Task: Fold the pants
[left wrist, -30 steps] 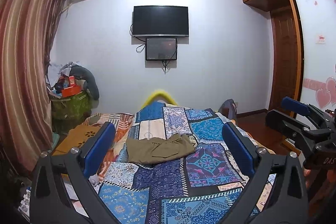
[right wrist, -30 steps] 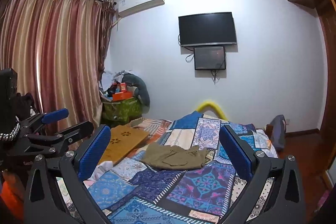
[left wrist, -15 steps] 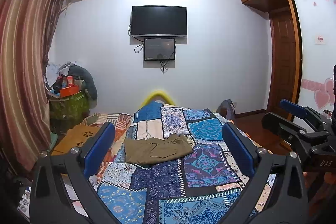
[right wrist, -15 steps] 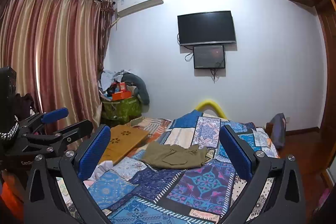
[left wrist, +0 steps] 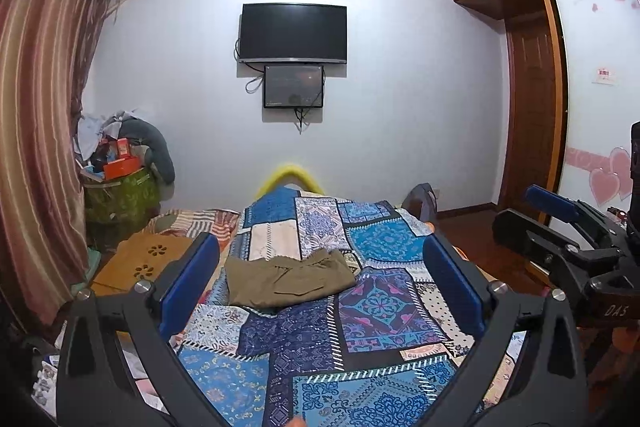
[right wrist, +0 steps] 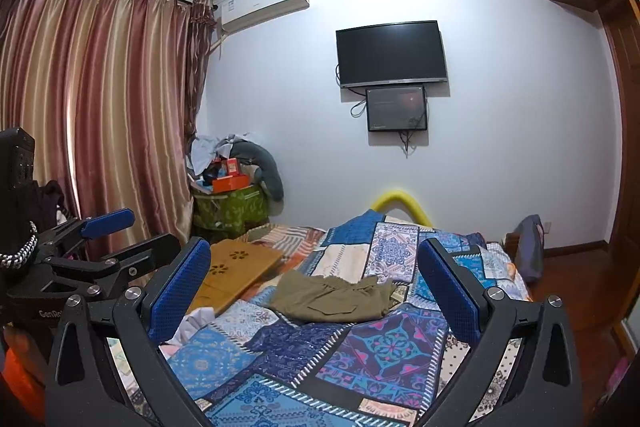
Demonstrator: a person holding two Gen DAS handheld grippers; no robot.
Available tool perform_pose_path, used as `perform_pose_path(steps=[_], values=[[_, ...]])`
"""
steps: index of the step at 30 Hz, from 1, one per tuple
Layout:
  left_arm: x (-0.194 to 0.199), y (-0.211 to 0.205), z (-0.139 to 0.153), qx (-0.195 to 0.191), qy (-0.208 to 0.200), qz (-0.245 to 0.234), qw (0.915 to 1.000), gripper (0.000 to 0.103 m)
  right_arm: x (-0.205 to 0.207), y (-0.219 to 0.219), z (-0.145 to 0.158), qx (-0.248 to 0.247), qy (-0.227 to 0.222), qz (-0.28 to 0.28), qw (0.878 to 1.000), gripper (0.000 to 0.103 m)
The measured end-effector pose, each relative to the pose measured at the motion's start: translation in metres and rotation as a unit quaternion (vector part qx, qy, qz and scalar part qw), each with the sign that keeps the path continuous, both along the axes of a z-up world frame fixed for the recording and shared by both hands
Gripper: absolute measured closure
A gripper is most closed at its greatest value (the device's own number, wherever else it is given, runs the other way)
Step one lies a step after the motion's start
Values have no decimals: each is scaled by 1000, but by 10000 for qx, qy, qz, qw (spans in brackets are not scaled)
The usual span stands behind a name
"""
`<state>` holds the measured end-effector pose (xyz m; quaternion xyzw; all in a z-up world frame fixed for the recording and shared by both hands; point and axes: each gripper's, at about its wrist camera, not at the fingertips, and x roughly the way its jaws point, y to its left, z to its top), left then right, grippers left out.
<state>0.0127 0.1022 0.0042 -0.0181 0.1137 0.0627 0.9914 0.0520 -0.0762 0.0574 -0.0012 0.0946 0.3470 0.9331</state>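
- Pants [left wrist: 288, 281] [right wrist: 334, 297]: olive, lying in a loose rumpled fold on the patchwork quilt [left wrist: 360, 339] [right wrist: 392, 343], mid-bed.
- Left gripper [left wrist: 320, 287]: jaws spread wide, nothing held; pants at 11 o'clock between the fingers, well apart.
- Right gripper [right wrist: 316, 291]: jaws wide, nothing held; pants at 12 o'clock, apart.

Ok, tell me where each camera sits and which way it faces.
Left wrist: rides on the left tongs, facing down the bed toward the TV; its own two blue fingers frame the khaki pants, and the right tongs show at the right edge.
Right wrist: rides on the right tongs, facing the same wall from further right; the left tongs show at the left edge.
Shared: pants, bed, TV, wooden board.
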Motion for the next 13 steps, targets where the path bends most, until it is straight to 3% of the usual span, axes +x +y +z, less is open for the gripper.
perform_pose_path(steps=[13], values=[[0,0,0,-12,0,-31,10000,0,0,0,-1,-21,16,-13,10000,0]])
